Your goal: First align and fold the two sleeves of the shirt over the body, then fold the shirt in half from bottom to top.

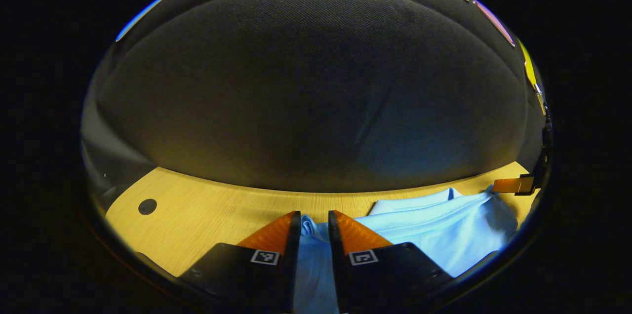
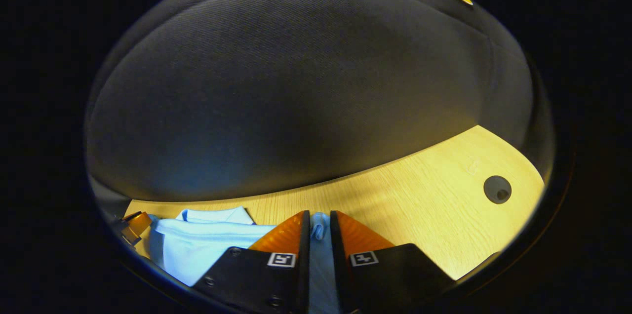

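**Left gripper view and right gripper view: both grippers pinch the edge of a light blue shirt on a wooden table**

Left gripper view, from left to right: a pale wooden table (image 1: 207, 210) runs across the lower part of the scene, with a small dark round hole (image 1: 147, 206) near its left end. Behind it rises the dark cloth wall (image 1: 306, 87) of the booth. At the bottom centre, the left gripper (image 1: 314, 220) points forward along the tabletop — its two fingers stand close together with a fold of the light blue shirt (image 1: 444, 230) caught between them, both fingers pressing on the cloth. The shirt spreads away to the right over the table, its collar (image 1: 419, 201) lying near the far edge. At the far right, just past the shirt, the tip of the other gripper (image 1: 513, 185) shows (too little of it to tell how its fingers stand from here).

Right gripper view, from left to right: the tip of the left gripper (image 2: 134, 225) shows at the far left edge, touching the shirt (image 2: 197, 245). The shirt lies on the table (image 2: 424, 205) at lower left, its collar (image 2: 215, 215) toward the wall (image 2: 306, 82). At the bottom centre, the right gripper (image 2: 320, 220) has its fingers drawn nearly together — a narrow fold of blue cloth sits clamped between them. To the right the wood is bare up to a dark round hole (image 2: 497, 189) near the table's right end.
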